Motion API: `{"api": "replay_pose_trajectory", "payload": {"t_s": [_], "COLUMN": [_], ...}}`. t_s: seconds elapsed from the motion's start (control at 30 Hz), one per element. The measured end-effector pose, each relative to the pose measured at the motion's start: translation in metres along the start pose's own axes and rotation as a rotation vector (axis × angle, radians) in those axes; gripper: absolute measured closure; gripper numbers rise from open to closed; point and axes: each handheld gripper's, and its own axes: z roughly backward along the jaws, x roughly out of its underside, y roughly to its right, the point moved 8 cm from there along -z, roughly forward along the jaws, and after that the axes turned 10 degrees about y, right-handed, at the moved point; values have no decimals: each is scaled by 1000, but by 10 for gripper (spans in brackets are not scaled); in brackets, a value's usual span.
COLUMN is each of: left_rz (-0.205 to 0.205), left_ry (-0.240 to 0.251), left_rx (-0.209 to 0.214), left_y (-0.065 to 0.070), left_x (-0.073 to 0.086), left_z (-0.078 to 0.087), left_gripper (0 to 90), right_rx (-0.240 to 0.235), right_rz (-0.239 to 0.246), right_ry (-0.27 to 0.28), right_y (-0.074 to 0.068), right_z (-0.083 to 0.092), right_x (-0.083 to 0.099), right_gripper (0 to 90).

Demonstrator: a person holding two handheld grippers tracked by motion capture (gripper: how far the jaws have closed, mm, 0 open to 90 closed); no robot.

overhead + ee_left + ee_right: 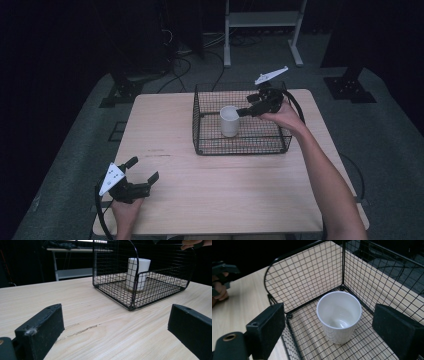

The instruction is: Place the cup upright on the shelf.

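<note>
Left gripper rests near the table's front edge, jaws wide apart, holding nothing. Right gripper hovers at the cup, jaws parted and clear of it. Cup stands upright inside the wire basket, empty. Likely light, thin-walled, easily crushed or tipped; best gripped gently across the rim.

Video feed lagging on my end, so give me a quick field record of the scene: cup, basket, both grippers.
cup: white cup, upright, empty, standing inside the basket
basket: black wire basket on the far half of the wooden table
right gripper: right gripper above the basket beside the cup's rim, jaws open, pads clear of the cup
left gripper: left gripper at the table's near left corner, jaws open, nothing between them
cup held: no
</note>
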Motion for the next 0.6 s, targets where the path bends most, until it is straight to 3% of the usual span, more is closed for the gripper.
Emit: {"api": "replay_pose_trajectory", "payload": {"t_s": [0.6], "left_rz": [-9], "left_ry": [-9], "left_rx": [1], "left_y": [1], "left_x": [1], "left_z": [-1], "left_gripper": [0], "right_rx": [-37], "right_rz": [4], "right_ry": [40], "right_y": [-21], "right_z": [46], "right_x": [16], "right_gripper": [105]}}
